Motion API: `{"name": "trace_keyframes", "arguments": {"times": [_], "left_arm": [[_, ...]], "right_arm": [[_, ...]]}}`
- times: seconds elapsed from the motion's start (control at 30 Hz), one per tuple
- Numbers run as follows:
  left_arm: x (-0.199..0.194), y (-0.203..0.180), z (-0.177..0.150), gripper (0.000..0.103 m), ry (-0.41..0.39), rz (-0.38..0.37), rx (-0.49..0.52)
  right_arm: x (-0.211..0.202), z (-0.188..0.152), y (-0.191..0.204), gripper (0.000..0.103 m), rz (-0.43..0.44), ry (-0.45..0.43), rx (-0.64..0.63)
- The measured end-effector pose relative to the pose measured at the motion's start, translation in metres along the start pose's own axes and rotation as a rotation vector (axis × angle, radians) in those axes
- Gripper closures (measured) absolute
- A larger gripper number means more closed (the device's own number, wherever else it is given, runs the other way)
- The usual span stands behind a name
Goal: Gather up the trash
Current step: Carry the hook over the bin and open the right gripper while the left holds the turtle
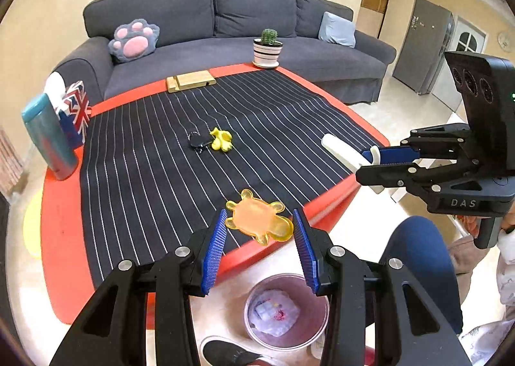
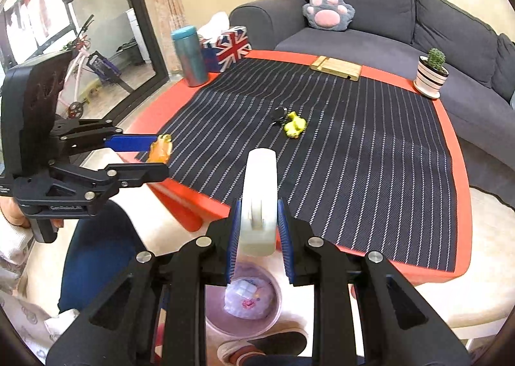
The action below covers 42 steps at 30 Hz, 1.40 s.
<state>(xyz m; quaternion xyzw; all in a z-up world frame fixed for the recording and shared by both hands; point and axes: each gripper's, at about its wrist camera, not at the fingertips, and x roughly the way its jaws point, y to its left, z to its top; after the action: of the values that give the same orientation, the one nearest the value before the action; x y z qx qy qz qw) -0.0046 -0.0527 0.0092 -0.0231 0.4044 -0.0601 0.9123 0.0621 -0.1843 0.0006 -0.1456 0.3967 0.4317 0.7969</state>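
My left gripper [image 1: 259, 227] holds an orange translucent turtle-shaped piece [image 1: 257, 219] between its blue pads, above the table's near edge; the right wrist view shows it too [image 2: 160, 148]. My right gripper [image 2: 259, 230] is shut on a white plastic tape-dispenser-like object [image 2: 260, 198], also seen from the left wrist view [image 1: 346, 153]. A pinkish trash bin [image 1: 286, 311] stands on the floor below both grippers, with crumpled wrappers inside; the right wrist view shows it too [image 2: 244, 301]. A yellow crumpled item [image 1: 221, 139] and a black key fob [image 1: 197, 141] lie mid-table.
The red table [image 1: 61, 221] carries a dark striped cloth [image 1: 161, 173], a teal bottle [image 1: 48, 137], a Union Jack tissue box [image 1: 77, 111], a wooden stand [image 1: 190, 80] and a potted cactus [image 1: 267, 47]. A grey sofa [image 1: 225, 18] stands behind. The person's leg [image 1: 418, 263] is beside the bin.
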Motion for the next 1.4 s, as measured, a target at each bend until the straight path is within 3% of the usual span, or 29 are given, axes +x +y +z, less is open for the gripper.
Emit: {"name": "trace_keyframes", "arguments": {"times": [0.57, 0.97, 1.0, 1.03, 1.1, 1.2, 1.4], "left_arm": [[-0.019, -0.028, -0.059, 0.061, 0.025, -0.038, -0.027], [-0.026, -0.032, -0.076, 0.062, 0.038, -0.054, -0.046], [-0.026, -0.032, -0.076, 0.062, 0.038, -0.054, -0.046], [-0.026, -0.032, -0.077, 0.062, 0.038, -0.052, -0.046], [-0.025, -0.032, -0.077, 0.062, 0.041, -0.051, -0.047], [-0.024, -0.032, -0.078, 0.062, 0.047, -0.050, -0.048], [-0.021, -0.033, -0.079, 0.062, 0.059, -0.059, -0.047]], "right_arm": [[-0.010, -0.070, 0.047, 0.080, 0.037, 0.080, -0.044], [-0.002, -0.088, 0.055, 0.079, 0.094, 0.110, -0.019], [-0.001, -0.087, 0.054, 0.072, 0.092, 0.111, -0.017], [0.000, -0.087, 0.053, 0.050, 0.082, 0.109, -0.017], [-0.002, -0.087, 0.050, 0.027, 0.073, 0.093, -0.003], [-0.004, -0.085, 0.045, 0.013, 0.047, 0.080, 0.021], [-0.007, -0.084, 0.038, 0.007, 0.032, 0.071, 0.048]]}}
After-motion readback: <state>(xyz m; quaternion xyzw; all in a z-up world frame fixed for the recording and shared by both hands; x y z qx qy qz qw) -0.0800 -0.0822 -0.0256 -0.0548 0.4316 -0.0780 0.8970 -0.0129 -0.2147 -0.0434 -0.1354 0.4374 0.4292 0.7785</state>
